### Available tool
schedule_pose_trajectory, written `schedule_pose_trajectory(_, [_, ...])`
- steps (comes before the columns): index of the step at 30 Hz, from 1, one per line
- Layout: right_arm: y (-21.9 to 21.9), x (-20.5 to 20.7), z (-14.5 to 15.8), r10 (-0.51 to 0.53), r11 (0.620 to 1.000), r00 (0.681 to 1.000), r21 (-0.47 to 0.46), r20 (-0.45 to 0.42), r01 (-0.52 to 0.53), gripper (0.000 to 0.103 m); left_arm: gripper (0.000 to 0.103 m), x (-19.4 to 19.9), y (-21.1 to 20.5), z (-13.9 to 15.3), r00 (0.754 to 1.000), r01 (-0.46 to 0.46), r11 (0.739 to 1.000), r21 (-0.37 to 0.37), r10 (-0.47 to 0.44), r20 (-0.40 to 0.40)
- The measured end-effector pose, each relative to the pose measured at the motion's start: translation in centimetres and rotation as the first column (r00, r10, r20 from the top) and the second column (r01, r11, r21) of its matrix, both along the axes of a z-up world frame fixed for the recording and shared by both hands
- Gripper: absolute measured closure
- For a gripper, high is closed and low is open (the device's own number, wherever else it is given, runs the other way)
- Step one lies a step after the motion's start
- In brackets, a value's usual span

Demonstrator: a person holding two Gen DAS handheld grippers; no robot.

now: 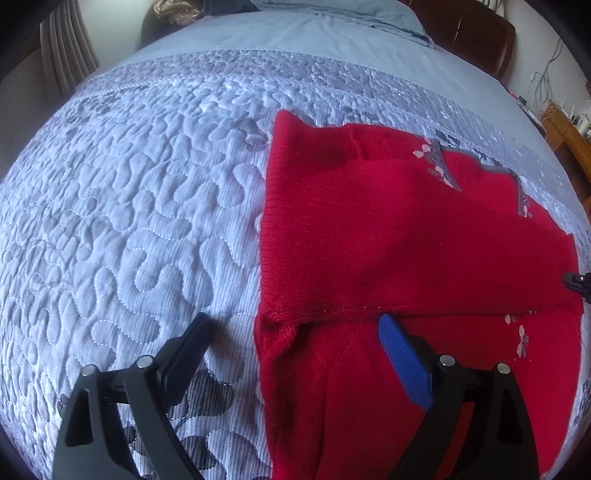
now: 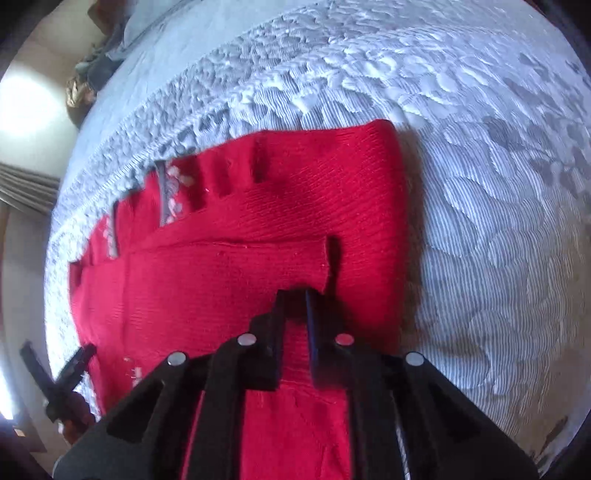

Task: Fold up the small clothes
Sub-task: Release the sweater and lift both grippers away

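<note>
A big bed with a pale blue-grey quilted bedspread [image 1: 140, 206] fills both views. On it lies a red knitted sweater [image 1: 388, 229] with grey trim and small pink flowers, partly folded, with a sleeve laid across its body.

The left claw [image 1: 295, 325] is spread wide and grips nothing. One black finger rests over the bedspread just beside the sweater's edge. The other finger, with a blue pad [image 1: 404, 363], sits on the red knit by a folded seam.

The right claw [image 2: 295, 299] is nearly closed, with only a thin gap. Its tips touch the sweater under the sleeve cuff [image 2: 325, 266]; whether it pinches any cloth, I cannot tell.

Only the left view shows a pillow [image 1: 354, 14], a dark brown headboard [image 1: 476, 37] and a wooden stand [image 1: 569, 136]. Only the right view shows the cuff.
</note>
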State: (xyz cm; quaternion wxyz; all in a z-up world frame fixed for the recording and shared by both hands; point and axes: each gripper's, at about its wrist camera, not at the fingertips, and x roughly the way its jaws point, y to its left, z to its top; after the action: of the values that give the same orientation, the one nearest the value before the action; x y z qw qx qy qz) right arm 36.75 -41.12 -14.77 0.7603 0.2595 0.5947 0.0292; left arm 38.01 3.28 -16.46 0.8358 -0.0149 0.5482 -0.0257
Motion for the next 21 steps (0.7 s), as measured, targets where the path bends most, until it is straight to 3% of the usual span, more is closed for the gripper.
schedule_pose_trajectory(2, [-0.4,-2.3,1.1,-0.015,1.000,1.000,0.025,0.018,0.014,0.076,0.011,-0.4,0.1,0.2,1.000,0.003,1.000,0.006,-0.003,-0.014])
schedule_pose_trajectory(3, [-0.5,-4.1,1.5,-0.010,1.000,1.000,0.015,0.024,0.010,0.063,0.011,-0.9,0.2,0.3,1.000,0.007,1.000,0.009,-0.007,-0.023])
schedule_pose_trajectory(9, [1.4,-14.4,1.0,0.059,0.998,0.998,-0.010,0.007,-0.059,0.061,0.011,-7.8,1.3,1.1,0.998,0.014,0.999,0.032,-0.012,-0.063])
schedule_pose_trajectory(12, [2.3,-18.9,1.7,0.073,0.996,0.997,-0.058,0.038,-0.070,0.061,0.011,-13.0,1.2,1.3,0.997,0.051,0.993,0.104,-0.044,-0.070])
schedule_pose_trajectory(14, [3.1,-21.7,2.6,0.094,0.994,0.995,-0.068,0.044,-0.091,0.052,0.011,-16.0,1.1,1.5,0.995,0.073,0.988,0.133,-0.063,-0.078])
schedule_pose_trajectory(15, [3.6,-23.1,3.0,0.114,0.992,0.992,-0.067,0.046,-0.111,0.046,0.011,-17.7,1.3,1.7,0.994,0.080,0.988,0.134,-0.069,-0.084])
schedule_pose_trajectory(18, [5.0,-27.6,3.5,0.162,0.981,0.987,-0.109,0.019,-0.159,0.045,0.010,-21.4,2.1,2.5,0.993,0.094,0.987,0.132,-0.083,-0.086])
schedule_pose_trajectory(21, [5.4,-31.7,3.0,0.164,0.985,0.986,-0.054,-0.001,-0.164,0.045,0.010,-24.4,3.8,2.9,0.991,0.074,0.993,0.089,-0.063,-0.115])
